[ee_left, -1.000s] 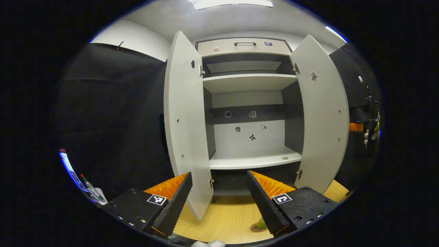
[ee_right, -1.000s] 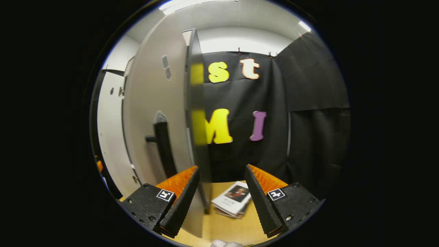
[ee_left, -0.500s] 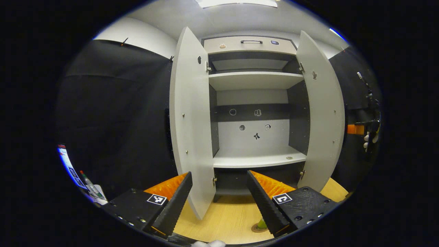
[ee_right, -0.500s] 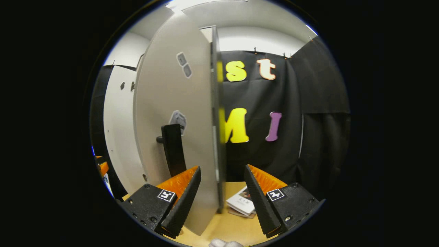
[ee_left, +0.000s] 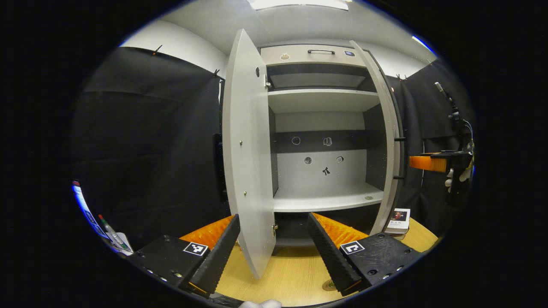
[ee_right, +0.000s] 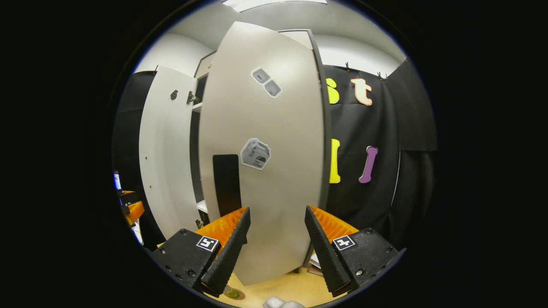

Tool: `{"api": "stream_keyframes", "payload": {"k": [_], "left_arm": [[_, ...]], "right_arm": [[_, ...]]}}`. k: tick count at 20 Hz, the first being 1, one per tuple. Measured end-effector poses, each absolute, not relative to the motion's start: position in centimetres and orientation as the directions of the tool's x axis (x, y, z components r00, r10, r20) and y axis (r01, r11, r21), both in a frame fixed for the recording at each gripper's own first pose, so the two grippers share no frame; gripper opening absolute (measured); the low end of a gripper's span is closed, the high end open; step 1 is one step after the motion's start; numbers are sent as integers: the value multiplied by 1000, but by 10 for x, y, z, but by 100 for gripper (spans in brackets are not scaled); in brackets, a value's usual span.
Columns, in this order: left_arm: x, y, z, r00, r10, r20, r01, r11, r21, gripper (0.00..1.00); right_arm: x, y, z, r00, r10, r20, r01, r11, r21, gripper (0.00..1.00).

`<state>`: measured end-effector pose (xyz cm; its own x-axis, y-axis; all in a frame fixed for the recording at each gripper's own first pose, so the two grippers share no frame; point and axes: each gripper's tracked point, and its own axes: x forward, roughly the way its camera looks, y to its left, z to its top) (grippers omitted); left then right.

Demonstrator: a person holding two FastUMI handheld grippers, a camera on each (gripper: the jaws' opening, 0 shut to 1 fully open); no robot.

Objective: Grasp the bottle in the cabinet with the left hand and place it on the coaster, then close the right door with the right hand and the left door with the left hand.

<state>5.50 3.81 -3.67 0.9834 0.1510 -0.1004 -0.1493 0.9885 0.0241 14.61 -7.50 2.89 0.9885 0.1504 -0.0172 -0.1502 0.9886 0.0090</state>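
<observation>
My right tool (ee_right: 277, 239) faces the outer side of the right door (ee_right: 265, 171), fingers spread wide and holding nothing — I judge it placed there to push the panel shut, though I cannot tell if it touches. The door stands partway swung toward the cabinet (ee_left: 321, 128). My left tool (ee_left: 274, 248) waits released and empty in front of the left door (ee_left: 248, 162), which is wide open. The bottle (ee_right: 231, 292) shows just its base on the coaster (ee_left: 329, 285), low on the counter (ee_left: 287, 278) — the shelf looks cleared.
</observation>
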Motion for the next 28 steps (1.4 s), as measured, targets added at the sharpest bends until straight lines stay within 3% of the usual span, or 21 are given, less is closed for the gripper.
{"api": "stream_keyframes", "payload": {"k": [9, 18, 28], "left_arm": [[66, 107, -43, 977, 192, -95, -192, 981, 13, 96], [104, 221, -23, 951, 304, -49, -303, 953, 30, 96], [153, 227, -5, 966, 258, -15, -258, 966, -4, 94]], "right_arm": [[142, -59, 30, 988, 153, -2, -152, 988, 19, 80], [119, -53, 7, 985, 142, -94, -141, 990, 12, 80], [102, -60, -8, 982, 98, -163, -93, 995, 37, 80]]}}
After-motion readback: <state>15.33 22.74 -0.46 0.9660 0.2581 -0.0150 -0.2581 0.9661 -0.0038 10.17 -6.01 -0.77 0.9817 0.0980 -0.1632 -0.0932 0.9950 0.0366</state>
